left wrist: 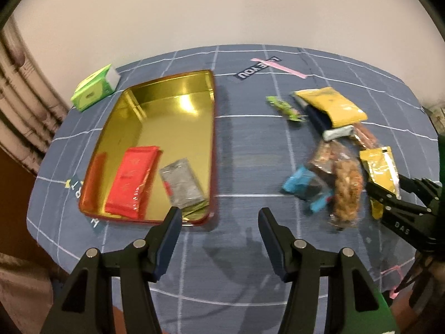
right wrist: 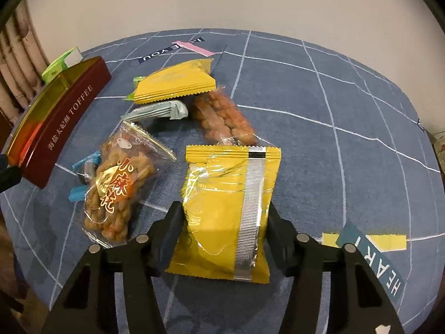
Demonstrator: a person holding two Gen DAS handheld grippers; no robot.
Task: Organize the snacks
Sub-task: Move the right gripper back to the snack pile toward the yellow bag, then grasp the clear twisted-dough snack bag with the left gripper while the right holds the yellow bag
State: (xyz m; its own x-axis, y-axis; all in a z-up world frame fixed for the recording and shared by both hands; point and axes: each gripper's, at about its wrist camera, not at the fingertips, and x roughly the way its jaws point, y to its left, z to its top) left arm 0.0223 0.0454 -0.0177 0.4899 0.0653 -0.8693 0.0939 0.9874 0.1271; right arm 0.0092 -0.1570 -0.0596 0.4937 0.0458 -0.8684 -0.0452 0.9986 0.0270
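r claw [right wrist: 225,220] round yellow pkt [right wrist: 228,211]

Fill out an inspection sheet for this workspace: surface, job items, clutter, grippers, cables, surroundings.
Surface: blue grid-pattern cloth with printed words.
Job's things: open toffee tin holds red packets and a grey packet; loose snack pile lies right of it.
Clutter: green tissue box behind the tin; pink tape.
Grippers: left gripper open, empty; right gripper closed on yellow packet.
Cables: nothing seen.
Surroundings: plain pale wall.
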